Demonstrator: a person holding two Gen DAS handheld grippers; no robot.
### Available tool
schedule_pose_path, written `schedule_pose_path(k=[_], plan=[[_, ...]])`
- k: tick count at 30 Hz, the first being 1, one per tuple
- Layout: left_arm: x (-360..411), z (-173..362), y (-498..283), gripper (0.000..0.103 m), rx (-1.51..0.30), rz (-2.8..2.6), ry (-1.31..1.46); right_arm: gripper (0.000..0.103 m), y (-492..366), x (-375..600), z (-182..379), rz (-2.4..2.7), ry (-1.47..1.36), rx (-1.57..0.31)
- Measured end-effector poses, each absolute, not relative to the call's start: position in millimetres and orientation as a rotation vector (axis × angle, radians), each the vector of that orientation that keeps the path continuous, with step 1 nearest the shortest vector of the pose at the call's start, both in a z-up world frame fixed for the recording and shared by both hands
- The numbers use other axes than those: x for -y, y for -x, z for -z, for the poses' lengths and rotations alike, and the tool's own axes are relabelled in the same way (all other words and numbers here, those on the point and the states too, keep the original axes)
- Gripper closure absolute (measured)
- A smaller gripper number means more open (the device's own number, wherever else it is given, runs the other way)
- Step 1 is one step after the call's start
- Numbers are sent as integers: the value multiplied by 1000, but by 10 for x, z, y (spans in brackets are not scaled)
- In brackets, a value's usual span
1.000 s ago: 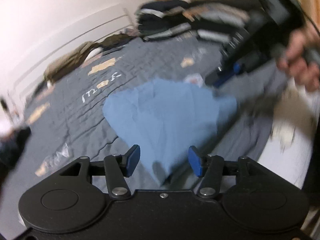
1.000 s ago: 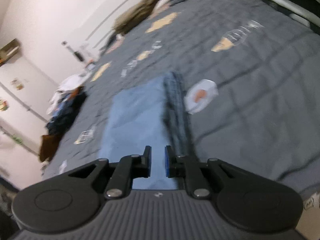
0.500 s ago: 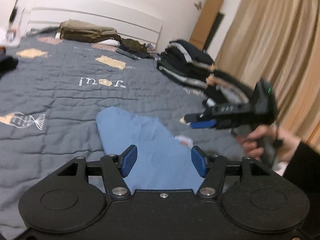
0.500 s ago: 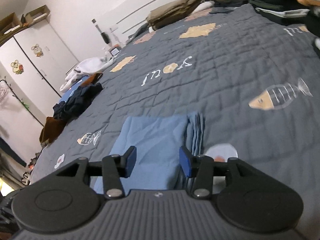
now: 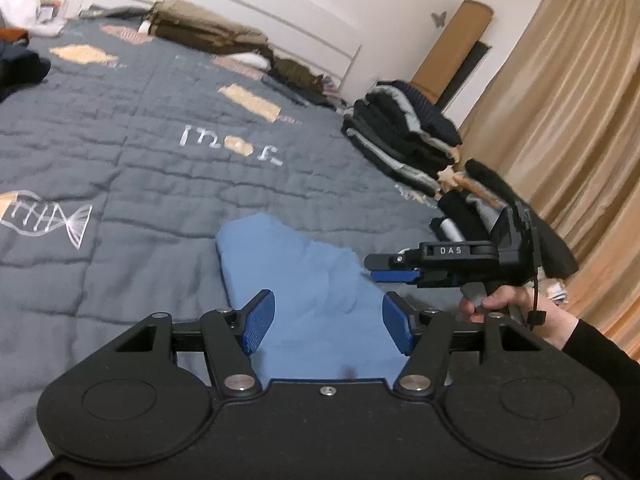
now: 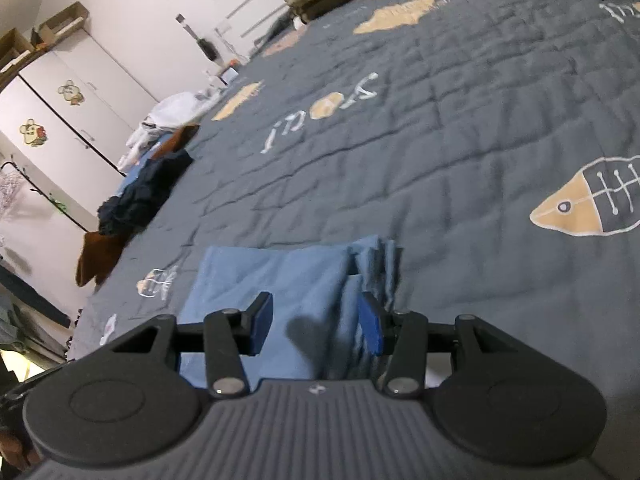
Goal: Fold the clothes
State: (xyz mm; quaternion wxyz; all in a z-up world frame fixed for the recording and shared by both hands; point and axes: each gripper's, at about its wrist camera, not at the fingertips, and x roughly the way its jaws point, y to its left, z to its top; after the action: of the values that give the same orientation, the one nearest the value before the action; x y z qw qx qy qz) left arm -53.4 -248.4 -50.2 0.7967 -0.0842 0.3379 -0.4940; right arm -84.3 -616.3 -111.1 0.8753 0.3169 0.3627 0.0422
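A folded light blue garment (image 5: 308, 292) lies flat on the grey quilted bedspread (image 5: 140, 160). My left gripper (image 5: 328, 326) hovers open above its near end, nothing between the blue pads. In the left wrist view the right gripper (image 5: 394, 268) is held by a hand (image 5: 516, 308) just right of the garment, off the cloth. From the right wrist view the same blue garment (image 6: 288, 280) shows stacked folded edges on its right side, and my right gripper (image 6: 316, 322) stands open above it, empty.
A stack of folded dark clothes (image 5: 404, 136) sits at the bed's far right, by tan curtains (image 5: 560, 120). Olive garments (image 5: 208, 32) lie at the headboard. A loose heap of dark and brown clothes (image 6: 136, 200) lies at the bed's left edge, near a white wardrobe (image 6: 68, 96).
The right gripper went from nearly shut to open and lifted off the blue garment. Both grippers tilted up and drew back from the cloth, which stays flat.
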Motion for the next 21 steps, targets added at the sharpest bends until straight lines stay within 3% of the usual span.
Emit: schedule_pose_path(k=[21], plan=[[2522, 567, 474, 43, -763, 1033, 201, 54, 672, 6136, 1249, -89, -698, -771]])
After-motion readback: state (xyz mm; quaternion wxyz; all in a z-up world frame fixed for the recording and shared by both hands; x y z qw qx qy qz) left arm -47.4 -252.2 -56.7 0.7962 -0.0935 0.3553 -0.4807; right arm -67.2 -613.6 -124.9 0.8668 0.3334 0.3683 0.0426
